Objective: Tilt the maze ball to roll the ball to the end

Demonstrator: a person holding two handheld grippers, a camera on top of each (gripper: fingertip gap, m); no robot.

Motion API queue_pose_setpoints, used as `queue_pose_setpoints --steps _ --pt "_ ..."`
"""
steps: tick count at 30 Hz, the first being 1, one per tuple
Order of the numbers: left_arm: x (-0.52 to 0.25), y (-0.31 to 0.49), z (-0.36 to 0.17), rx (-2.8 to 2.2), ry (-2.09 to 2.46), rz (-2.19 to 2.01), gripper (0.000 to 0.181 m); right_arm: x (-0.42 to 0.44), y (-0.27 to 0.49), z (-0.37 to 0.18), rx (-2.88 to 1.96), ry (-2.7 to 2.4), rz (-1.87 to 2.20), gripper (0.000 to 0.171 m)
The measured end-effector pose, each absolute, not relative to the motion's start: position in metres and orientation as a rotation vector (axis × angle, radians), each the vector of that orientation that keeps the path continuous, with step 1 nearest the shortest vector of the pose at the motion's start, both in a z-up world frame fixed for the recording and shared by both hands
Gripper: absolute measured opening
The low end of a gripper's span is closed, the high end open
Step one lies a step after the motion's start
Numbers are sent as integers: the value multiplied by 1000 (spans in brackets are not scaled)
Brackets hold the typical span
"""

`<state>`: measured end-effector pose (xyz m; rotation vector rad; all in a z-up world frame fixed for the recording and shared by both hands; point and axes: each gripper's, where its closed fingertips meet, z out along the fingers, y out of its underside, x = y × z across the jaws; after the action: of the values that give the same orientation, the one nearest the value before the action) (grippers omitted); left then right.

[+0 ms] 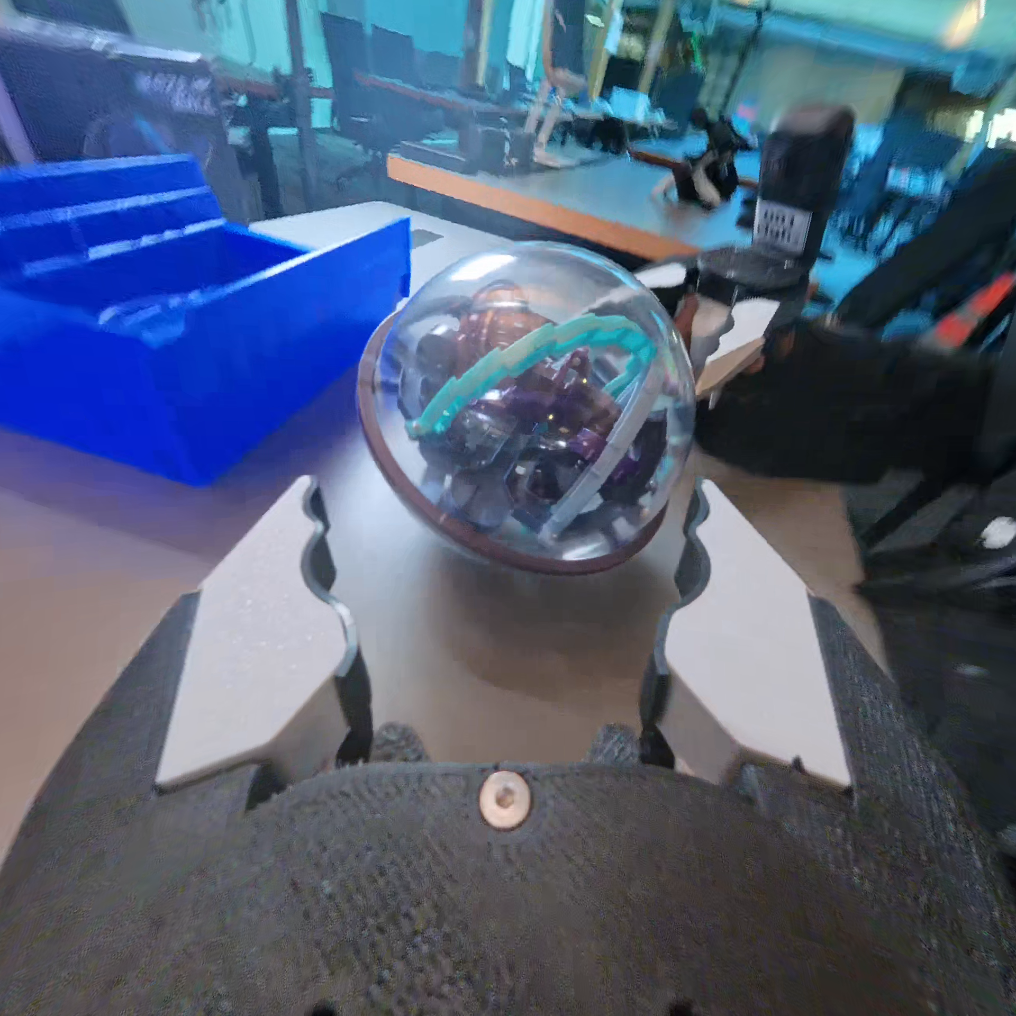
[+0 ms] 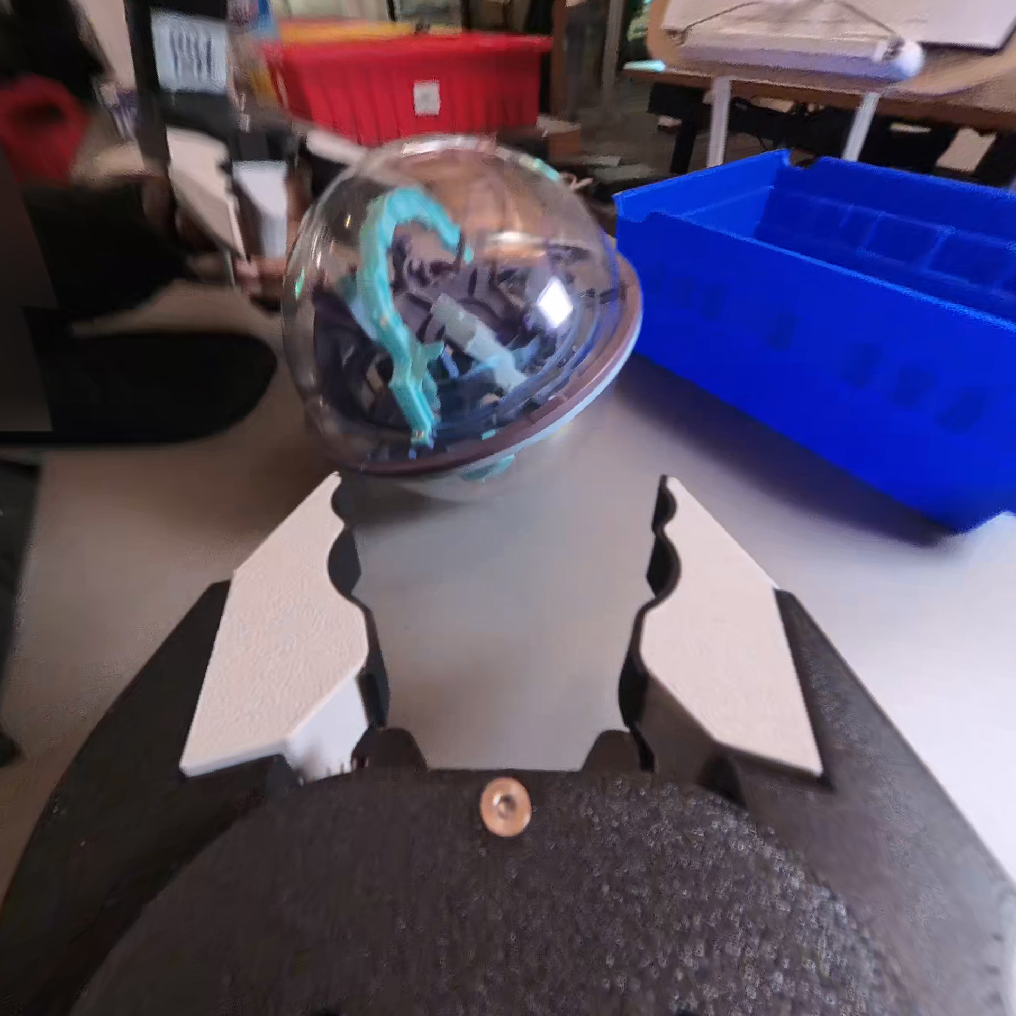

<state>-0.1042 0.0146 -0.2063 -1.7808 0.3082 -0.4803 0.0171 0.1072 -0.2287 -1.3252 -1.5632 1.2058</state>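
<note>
The maze ball (image 1: 522,407) is a clear sphere with a brown equator ring and teal, purple and brown tracks inside. It rests tilted on the grey table (image 1: 495,649). My left gripper (image 1: 503,495) is open, its white fingertips just short of the sphere on either side. In the right wrist view the maze ball (image 2: 456,308) sits just beyond my right gripper (image 2: 500,489), which is open too and not touching it. The right gripper also shows in the left wrist view (image 1: 731,352), behind the sphere. The small ball inside is not discernible.
A blue plastic bin (image 1: 181,341) stands on the table left of the sphere; it also shows in the right wrist view (image 2: 835,324), to the right. A red crate (image 2: 407,82) and other tables (image 1: 577,198) lie in the background. A dark sleeve (image 1: 857,401) holds the right gripper.
</note>
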Motion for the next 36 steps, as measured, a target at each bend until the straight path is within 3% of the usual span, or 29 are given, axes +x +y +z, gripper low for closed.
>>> queue_pose_setpoints --steps 4,7,16,25,36 --pt "-98 30 -210 -1736 613 -415 139 2 96 -244 -1110 -1734 947 124" --pt "-94 43 -215 -1731 728 -380 135 -13 93 -243 -1000 -1746 827 129" --pt "-84 55 -207 -1651 674 -418 123 -32 93 -239 -965 -1702 843 124" --pt "-76 36 -196 -1630 634 -554 112 -19 78 -250 -1101 -1771 1176 121" --pt "-75 32 -202 -1654 561 -666 111 -10 76 -238 -1147 -1729 1271 119"
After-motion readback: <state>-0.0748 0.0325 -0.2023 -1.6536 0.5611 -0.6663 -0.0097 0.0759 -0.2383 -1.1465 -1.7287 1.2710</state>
